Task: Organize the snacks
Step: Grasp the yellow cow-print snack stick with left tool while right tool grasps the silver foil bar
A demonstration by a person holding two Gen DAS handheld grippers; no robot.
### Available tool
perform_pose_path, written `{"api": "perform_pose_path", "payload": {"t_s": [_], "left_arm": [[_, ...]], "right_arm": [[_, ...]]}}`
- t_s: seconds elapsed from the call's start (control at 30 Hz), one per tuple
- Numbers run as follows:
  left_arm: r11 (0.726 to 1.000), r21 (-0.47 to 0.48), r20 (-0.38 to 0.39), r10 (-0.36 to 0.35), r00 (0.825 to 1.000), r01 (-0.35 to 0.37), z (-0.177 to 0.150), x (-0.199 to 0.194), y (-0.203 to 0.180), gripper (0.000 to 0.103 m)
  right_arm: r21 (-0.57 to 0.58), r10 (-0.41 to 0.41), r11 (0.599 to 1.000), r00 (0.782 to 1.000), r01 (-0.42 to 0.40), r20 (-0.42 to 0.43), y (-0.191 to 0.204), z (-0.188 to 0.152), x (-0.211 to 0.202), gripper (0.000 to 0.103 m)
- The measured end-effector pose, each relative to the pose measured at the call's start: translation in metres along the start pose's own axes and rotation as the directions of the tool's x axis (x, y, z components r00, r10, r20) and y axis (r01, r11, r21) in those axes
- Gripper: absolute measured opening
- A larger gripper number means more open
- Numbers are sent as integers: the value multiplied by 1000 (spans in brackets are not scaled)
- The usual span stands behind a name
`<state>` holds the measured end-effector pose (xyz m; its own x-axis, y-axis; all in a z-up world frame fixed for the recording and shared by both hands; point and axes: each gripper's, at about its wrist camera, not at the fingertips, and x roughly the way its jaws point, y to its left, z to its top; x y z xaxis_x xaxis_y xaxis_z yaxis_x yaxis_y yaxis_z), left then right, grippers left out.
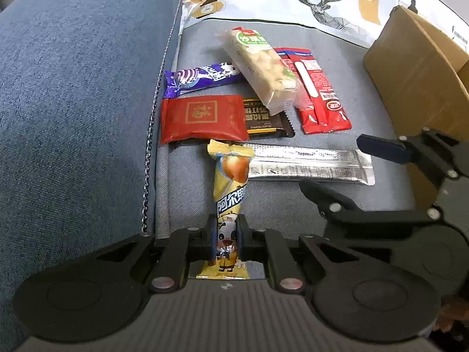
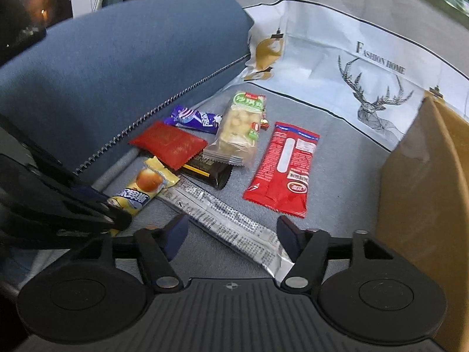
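Several snack packs lie on a grey-blue sofa seat (image 1: 337, 202). My left gripper (image 1: 225, 239) is shut on the yellow candy stick (image 1: 230, 193), whose far end overlaps the silver bar (image 1: 310, 164). My right gripper (image 2: 231, 234) stands open astride the silver bar (image 2: 228, 223), pads clear of the wrapper; in the left wrist view it enters from the right (image 1: 340, 170). Beyond lie a red square pack (image 1: 202, 118), a purple bar (image 1: 202, 77), a black bar (image 1: 263, 121), a clear nougat pack (image 1: 261, 69) and a long red pack (image 1: 319, 91).
A dark blue cushion (image 1: 79, 102) borders the seat on the left, with a zip along its edge. A white deer-print pillow (image 2: 337, 67) stands behind the snacks. A cardboard box (image 2: 425, 182) rises at the right.
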<state>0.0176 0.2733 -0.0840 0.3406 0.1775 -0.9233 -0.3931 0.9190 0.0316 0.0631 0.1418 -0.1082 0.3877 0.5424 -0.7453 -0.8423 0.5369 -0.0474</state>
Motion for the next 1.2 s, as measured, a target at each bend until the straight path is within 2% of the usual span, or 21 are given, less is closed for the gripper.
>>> {"api": "perform_pose_path", "payload": {"t_s": [0.1,0.27,0.4,0.5,0.57,0.6,0.63,0.67,0.8,0.93,1.0,1.1,1.2], "left_arm": [[1000,-1,6,-11,1000,11,-1,1,-1,13],[1000,1,4,-7,1000,7,-2,2,-1,13],[999,-20,6,-27,1000,27,1,3,0,13],[999,-28,8,-36,999,36,2,3,1,13],[998,-34,11,-46,999,46,2,4,2,13],[998,-38,10,-54,998,54,2,4,2,13],[997,-42,10,-61,998,61,2,4,3,13],[996,-50,14,-70,997,71,2,3,4,13],[987,-94,36,-124,992,127,0,-2,8,13],[984,-106,29,-140,990,143,-2,-3,6,13],[983,-108,19,-147,989,149,-3,-2,3,13],[983,-60,12,-170,985,171,-4,-3,-8,13],[982,6,11,-187,982,187,-7,-5,-21,13]], "right_arm": [[-11,-18,1000,1000,18,-14,-1,3,13,76],[1,22,1000,998,-22,-66,-7,2,35,89],[41,62,997,995,-59,-74,-12,4,37,87],[7,117,993,991,-117,-61,-8,3,28,63],[-34,154,987,986,-156,-61,-1,1,22,42],[-44,169,984,984,-172,-64,1,-1,19,37],[-49,182,981,981,-185,-69,3,-3,15,28],[-52,183,981,980,-187,-73,5,-4,12,25],[-54,133,989,988,-138,-84,8,-13,-5,20],[55,32,998,996,-27,-89,6,-32,-25,19],[120,36,992,997,-28,-67,7,-43,-37,19],[173,18,985,999,-13,-32,12,-58,-49,20],[211,6,977,997,9,-71,12,-70,-49,23]]}}
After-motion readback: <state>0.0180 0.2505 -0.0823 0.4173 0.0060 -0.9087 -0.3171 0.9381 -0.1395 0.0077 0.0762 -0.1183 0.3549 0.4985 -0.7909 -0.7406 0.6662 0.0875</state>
